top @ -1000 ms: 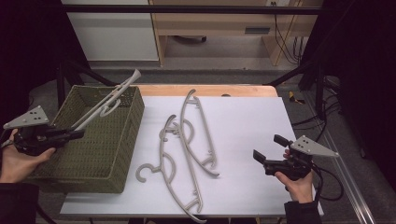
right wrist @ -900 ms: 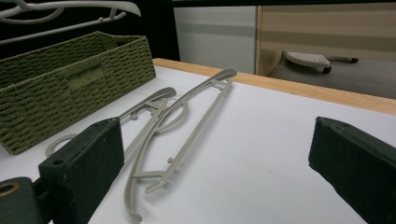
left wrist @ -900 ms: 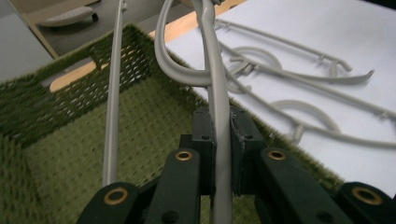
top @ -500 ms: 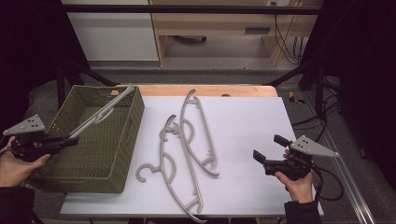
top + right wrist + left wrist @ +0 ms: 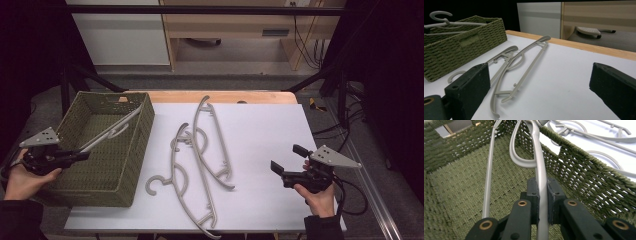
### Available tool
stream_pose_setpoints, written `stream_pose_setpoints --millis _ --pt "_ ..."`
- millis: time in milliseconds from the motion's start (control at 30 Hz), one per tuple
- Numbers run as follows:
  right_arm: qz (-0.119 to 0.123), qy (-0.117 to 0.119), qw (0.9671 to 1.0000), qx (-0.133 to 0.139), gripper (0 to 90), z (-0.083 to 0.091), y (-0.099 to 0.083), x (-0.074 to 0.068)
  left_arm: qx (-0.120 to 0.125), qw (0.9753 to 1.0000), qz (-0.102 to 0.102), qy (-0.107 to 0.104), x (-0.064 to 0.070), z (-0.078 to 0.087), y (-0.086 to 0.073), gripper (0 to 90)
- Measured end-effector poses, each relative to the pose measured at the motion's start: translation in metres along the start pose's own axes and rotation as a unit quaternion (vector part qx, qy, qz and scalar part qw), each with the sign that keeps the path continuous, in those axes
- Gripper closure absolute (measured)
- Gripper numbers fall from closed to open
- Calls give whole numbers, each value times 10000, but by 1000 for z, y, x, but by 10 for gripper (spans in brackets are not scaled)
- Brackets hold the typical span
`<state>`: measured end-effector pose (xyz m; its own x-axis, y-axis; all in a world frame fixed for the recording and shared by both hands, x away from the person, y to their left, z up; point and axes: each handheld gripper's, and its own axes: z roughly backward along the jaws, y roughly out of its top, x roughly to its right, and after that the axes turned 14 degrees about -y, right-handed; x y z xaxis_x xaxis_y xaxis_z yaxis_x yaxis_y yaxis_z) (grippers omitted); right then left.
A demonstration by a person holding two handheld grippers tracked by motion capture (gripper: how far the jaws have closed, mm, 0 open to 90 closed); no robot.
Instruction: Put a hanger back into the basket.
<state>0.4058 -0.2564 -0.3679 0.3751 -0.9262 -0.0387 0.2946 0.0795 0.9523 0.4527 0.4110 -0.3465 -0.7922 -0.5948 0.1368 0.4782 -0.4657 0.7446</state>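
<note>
step: putting grey plastic hangers into the woven basket (image 5: 131,165) — one in hand, judged roughly a third done
left gripper (image 5: 84,154): clenched on the held hanger (image 5: 112,131), jaws pinch its bar from both sides in the left gripper view
held hanger position: slants across the basket, far end near the back right corner, hook (image 5: 520,150) over the interior; near end at the jaws over the front left wall
right gripper (image 5: 285,163): released, jaws wide apart, nothing between them, hovering over the white table (image 5: 265,130) well right of the loose hangers
loose hangers: two on the table just right of the basket — near hanger (image 5: 186,190) and far hanger (image 5: 212,142), overlapping where they cross
how to do it well: lower the near end until the whole hanger sits below the rim, keep the hook off the weave so it doesn't snag, let go only once it rests on the basket floor
next call: either gripper could take the near hanger by its straight bar, not the hook
hidden: basket floor contact not visible — cannot tell if the hanger touches bottom or hangs clear
hard to make out: which loose hanger lies on top at the crossing; near hanger's lower tip runs to the table's front edge
</note>
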Motion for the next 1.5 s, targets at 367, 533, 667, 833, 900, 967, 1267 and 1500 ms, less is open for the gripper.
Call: stream_pose_setpoints --millis 367,533,667,833,900,967,1267,1500 --pt "21 29 10000 -11 35 -1 0 -1 69 9998 139 -120 -11 -7 -7 819" --pt "26 35 10000 -23 34 -1 0 -2 -226 9990 377 -68 -14 -8 -10 805" --pt "30 27 10000 -9 34 -1 0 -1 -587 9970 493 86 -16 -12 -11 792" --pt "33 27 10000 -12 34 -1 0 -1 -704 9951 672 181 -17 -21 -16 793" --pt "35 27 10000 -10 34 -1 0 -1 -680 9955 640 176 -17 -18 -15 785" --pt "30 28 10000 -16 34 -1 0 -2 -618 9959 639 163 -15 -15 -13 762" --pt "29 29 10000 -13 34 -1 0 -3 117 9992 311 235 13 -13 2 543" --pt "29 48 10000 9 34 0 1 -5 978 9948 107 261 40 -18 19 409"
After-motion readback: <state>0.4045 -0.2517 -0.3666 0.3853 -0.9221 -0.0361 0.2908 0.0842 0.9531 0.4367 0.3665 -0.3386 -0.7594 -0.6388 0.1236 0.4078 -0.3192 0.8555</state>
